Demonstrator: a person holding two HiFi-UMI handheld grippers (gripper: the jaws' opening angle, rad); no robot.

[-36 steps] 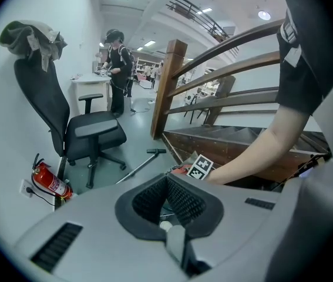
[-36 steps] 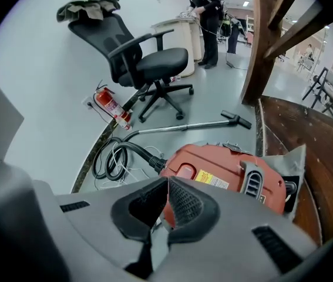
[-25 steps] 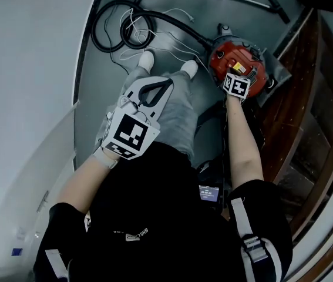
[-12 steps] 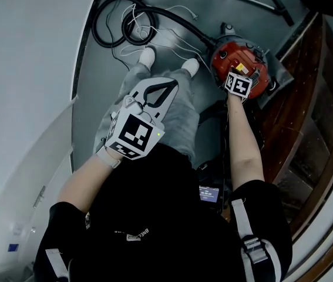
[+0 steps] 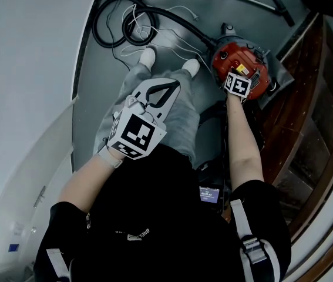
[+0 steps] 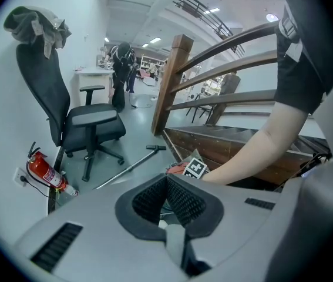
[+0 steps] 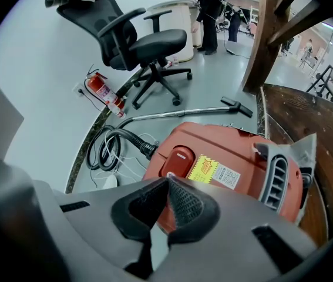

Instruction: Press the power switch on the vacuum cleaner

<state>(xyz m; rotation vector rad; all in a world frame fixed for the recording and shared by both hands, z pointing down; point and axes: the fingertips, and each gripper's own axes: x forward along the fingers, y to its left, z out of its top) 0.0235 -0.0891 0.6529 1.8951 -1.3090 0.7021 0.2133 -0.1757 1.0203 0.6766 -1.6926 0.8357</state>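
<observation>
The red vacuum cleaner [image 5: 241, 62] sits on the grey floor by the wooden stairs. In the right gripper view its body [image 7: 236, 157] fills the middle, with a raised red power switch [image 7: 178, 161] next to a yellow label. My right gripper [image 7: 167, 179] is shut and holds nothing. Its tips are at the near edge of the switch, and I cannot tell if they touch it. From the head view the right gripper [image 5: 237, 75] is over the vacuum's top. My left gripper [image 5: 175, 85] hangs shut and empty above the person's legs, also shut in its own view [image 6: 166, 178].
A black hose [image 5: 114, 17] coils on the floor with white cables [image 7: 104, 157] and a metal wand [image 7: 184, 111]. An office chair [image 7: 145, 43] and a fire extinguisher [image 7: 103, 90] stand near the wall. A wooden stair rail [image 6: 213, 69] rises to the right.
My left gripper has drifted slightly right and up. The right gripper stays at the vacuum's top, barely moved.
</observation>
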